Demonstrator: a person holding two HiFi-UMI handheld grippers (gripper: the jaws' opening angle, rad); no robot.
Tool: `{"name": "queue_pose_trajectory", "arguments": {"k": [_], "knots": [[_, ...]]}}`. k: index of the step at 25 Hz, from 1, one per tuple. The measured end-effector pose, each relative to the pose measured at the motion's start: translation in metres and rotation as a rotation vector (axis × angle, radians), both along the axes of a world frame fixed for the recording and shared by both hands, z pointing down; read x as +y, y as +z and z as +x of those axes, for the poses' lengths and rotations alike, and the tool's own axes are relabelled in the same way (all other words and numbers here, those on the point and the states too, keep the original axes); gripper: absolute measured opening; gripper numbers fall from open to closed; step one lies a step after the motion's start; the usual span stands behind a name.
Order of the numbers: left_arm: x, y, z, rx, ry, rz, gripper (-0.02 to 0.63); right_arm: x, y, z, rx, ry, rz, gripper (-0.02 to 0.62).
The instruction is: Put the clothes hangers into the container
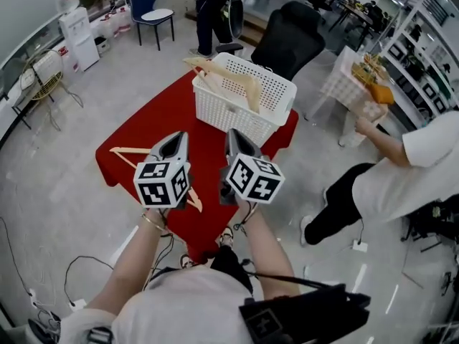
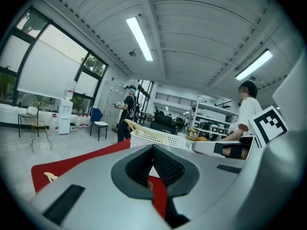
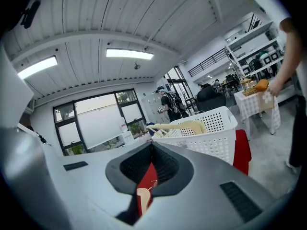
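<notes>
Hovering both handheld tongs side by side at the centre of the head view, above a table (image 1: 161, 113) draped in red cloth. Showing the left gripper (image 1: 176, 140) clenched tip to tip in its own view, with only red cloth and a sliver of pale wood glimpsed through the gap behind the pads, and nothing pinched. Showing the right gripper (image 1: 234, 136) likewise clenched and empty, again looking through its gap at cloth and a pale wooden part lying below. Leaving one pale wooden clothes hanger (image 1: 128, 151) flat on the cloth at the centre-left of the head view, partly under the left gripper and not yet collected. Facing a white perforated plastic laundry basket (image 1: 276, 81) at the upper centre of that view, on the far end of the table, already loaded with several pale wooden hangers (image 1: 240, 84) poking above its rim. Judging the step in hand as lining up on the hanger left on the table. Calling next for spreading the jaws of one gripper, dipping to the hanger, closing on its shoulder or neck, then carrying toward the upper centre and letting go over the basket.
</notes>
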State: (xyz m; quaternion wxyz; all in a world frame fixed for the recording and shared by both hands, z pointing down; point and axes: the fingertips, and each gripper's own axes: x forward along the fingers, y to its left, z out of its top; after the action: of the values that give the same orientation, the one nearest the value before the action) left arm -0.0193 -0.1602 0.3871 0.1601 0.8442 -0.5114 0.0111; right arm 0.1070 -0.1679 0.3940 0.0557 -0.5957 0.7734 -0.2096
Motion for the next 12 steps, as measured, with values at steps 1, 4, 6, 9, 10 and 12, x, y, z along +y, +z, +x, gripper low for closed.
{"name": "queue_pose_trajectory", "arguments": {"k": [1,4,6,9,10,12], "knots": [[0.006,0.003,-0.004,0.001,0.001,-0.002,0.002,0.007,0.005,-0.002,-0.003,0.01,-0.008,0.017],[0.022,0.009,-0.015,0.005,0.002,-0.01,0.002,0.026,0.015,-0.007,-0.019,0.034,-0.023,0.017],[0.031,0.012,-0.019,0.01,0.005,-0.012,0.002,0.036,0.02,-0.008,-0.003,0.054,-0.035,0.017],[0.041,0.017,-0.023,0.01,0.003,-0.016,0.002,0.047,0.028,-0.005,0.054,0.091,-0.057,0.017],[0.043,0.018,-0.024,0.01,0.0,-0.018,0.002,0.051,0.031,-0.004,0.067,0.099,-0.065,0.017],[0.047,0.021,-0.024,0.013,-0.011,-0.021,0.002,0.056,0.035,-0.003,0.094,0.106,-0.077,0.017]]}}
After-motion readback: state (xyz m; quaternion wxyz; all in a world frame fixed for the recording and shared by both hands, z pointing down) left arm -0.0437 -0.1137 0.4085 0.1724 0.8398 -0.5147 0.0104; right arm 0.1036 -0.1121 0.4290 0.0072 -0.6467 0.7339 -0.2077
